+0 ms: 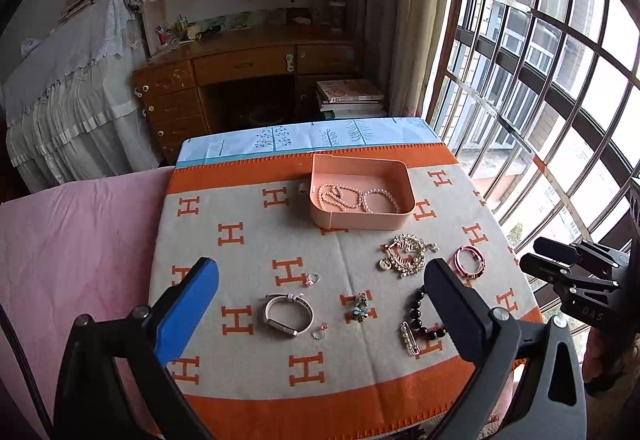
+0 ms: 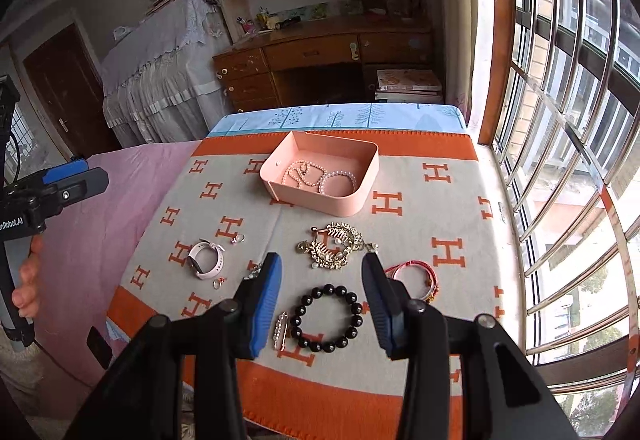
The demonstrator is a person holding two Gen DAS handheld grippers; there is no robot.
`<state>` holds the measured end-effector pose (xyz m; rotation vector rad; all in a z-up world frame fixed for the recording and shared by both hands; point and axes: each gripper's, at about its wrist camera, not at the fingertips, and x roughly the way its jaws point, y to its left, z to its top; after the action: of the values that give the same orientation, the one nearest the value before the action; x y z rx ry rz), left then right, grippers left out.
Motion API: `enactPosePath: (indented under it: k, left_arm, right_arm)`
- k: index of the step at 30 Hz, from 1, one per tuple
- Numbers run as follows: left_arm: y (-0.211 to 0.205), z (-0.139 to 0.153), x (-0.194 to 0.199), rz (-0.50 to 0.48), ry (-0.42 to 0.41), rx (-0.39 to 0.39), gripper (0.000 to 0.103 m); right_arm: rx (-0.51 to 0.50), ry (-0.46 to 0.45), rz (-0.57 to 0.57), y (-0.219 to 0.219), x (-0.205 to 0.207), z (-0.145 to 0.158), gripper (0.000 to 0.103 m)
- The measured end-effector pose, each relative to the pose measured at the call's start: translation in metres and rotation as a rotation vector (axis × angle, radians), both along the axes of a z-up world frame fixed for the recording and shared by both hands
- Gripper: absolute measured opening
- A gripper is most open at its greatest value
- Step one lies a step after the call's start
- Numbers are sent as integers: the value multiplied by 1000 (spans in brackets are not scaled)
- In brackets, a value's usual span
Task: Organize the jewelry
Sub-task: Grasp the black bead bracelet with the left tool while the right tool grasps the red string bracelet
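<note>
A pink box [image 1: 362, 217] [image 2: 320, 201] stands far on the orange-and-grey blanket with pearl strands [image 1: 340, 195] [image 2: 304, 173] inside. Loose on the blanket lie a gold cluster [image 1: 406, 254] [image 2: 334, 244], a pink cord bracelet [image 1: 470, 260] [image 2: 416, 276], a black bead bracelet [image 1: 420, 316] [image 2: 326, 318], a pearl pin [image 1: 410, 338] [image 2: 281, 330], a white watch [image 1: 288, 314] [image 2: 206, 260], a green brooch [image 1: 360, 306] and two rings [image 1: 312, 278]. My left gripper [image 1: 320, 272] hovers wide open above the watch and brooch. My right gripper [image 2: 322, 262] is open above the black bracelet, holding nothing.
The blanket [image 1: 248, 240] covers a small table beside a barred window [image 1: 540, 99] on the right. A pink bed cover [image 1: 80, 240] lies to the left. A wooden desk [image 1: 248, 67] and a book stack [image 1: 350, 97] stand beyond the table.
</note>
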<state>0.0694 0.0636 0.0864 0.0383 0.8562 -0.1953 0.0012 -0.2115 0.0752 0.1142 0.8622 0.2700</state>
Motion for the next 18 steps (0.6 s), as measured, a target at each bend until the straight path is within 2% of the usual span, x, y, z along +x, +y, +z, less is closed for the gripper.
enactPosePath:
  k: [7,11,15,18]
  left_arm:
    - [16,-31,-4,29,68,-54,102]
    - [20,-51,-3,47,101,-79,102]
    - [7,-76,-4,17,143,-83,102]
    - [-16,-97,-2,-30,166,-59,102]
  right_arm:
    - [-49,8,-6,4,-13,-15,42]
    - [-21,44,-32,-6,-10,-24,42]
    - [9,73,-79,-22,-3,-39,42]
    - [11,104,-105,-33,6,-54,42]
